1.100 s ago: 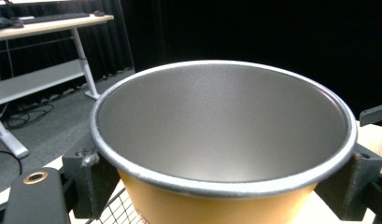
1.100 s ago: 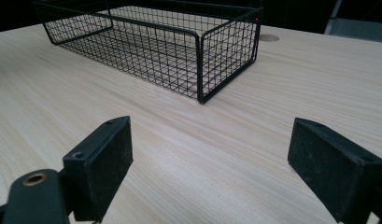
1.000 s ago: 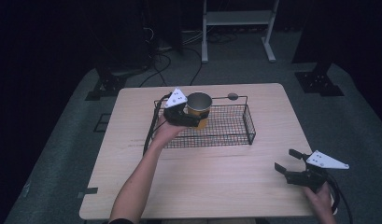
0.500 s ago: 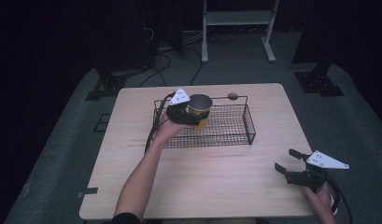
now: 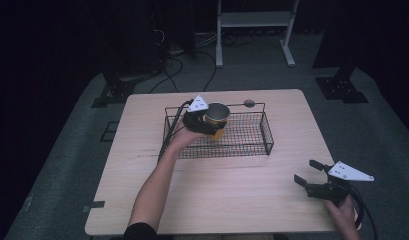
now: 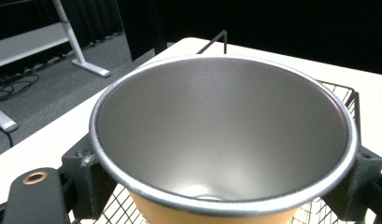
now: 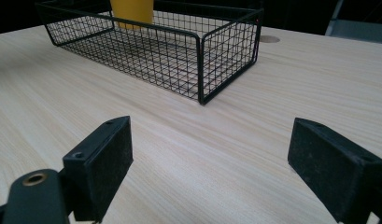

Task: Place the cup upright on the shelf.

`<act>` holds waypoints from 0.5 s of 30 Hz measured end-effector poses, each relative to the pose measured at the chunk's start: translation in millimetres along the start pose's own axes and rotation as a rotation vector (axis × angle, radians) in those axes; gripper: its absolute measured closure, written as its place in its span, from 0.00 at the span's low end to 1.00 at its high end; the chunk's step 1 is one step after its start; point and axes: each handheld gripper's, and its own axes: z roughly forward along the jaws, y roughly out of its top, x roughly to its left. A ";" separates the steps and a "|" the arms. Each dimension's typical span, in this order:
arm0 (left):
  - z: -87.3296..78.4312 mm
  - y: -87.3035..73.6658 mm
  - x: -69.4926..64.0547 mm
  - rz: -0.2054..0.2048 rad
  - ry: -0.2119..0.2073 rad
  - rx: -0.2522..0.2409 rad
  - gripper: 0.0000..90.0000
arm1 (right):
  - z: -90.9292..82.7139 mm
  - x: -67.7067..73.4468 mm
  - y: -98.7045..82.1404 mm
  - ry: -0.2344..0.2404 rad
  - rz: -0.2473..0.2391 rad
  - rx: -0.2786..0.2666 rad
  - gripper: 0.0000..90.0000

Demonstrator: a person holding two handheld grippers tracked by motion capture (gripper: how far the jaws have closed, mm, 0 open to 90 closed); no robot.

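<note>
High view, left to right. The person's left forearm (image 5: 152, 187) reaches up from the near edge of the pale wooden counter (image 5: 142, 200) to a black wire basket (image 5: 252, 147) that stands on the far half of the counter. The left hand (image 5: 179, 140) holds the left gripper (image 5: 209, 125) at the basket's left portion, its grey three-cornered plate (image 5: 198, 104) uppermost and its cable (image 5: 168, 135) trailing down over the basket's left end. The jaws are clamped on a metal cup (image 5: 217, 113) with a grey interior and an orange-yellow outer wall; the cup sits upright within the basket's outline, toward its far left corner. Whether its base rests on the basket floor cannot be told. A small round grey fitting (image 5: 249, 103) lies in the counter just beyond the basket's far rail.

Left gripper view: the cup (image 6: 221, 135) is seen from above the rim, with one black jaw pad pressed against each side of its wall just below the rim, and basket mesh beneath.

At the near right corner of the counter, well apart from the basket, the right hand (image 5: 342, 215) holds the right gripper (image 5: 308, 172), its jaws apart and holding nothing.

Right gripper view: the two jaws stand wide over bare counter (image 7: 202, 154), pointed toward a corner of the basket (image 7: 198, 56), with the cup's orange wall (image 7: 131, 11) visible at the basket's far side.
</note>
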 end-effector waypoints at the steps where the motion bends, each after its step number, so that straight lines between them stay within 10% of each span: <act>1: 0.9 -1.2 1.1 0.002 -0.001 0.005 0.15 | 0.0 0.0 0.0 0.000 -0.001 0.000 0.14; 15: 15.7 -1.8 2.3 0.044 -0.039 0.090 0.15 | -0.1 0.0 0.0 0.000 0.000 0.000 0.14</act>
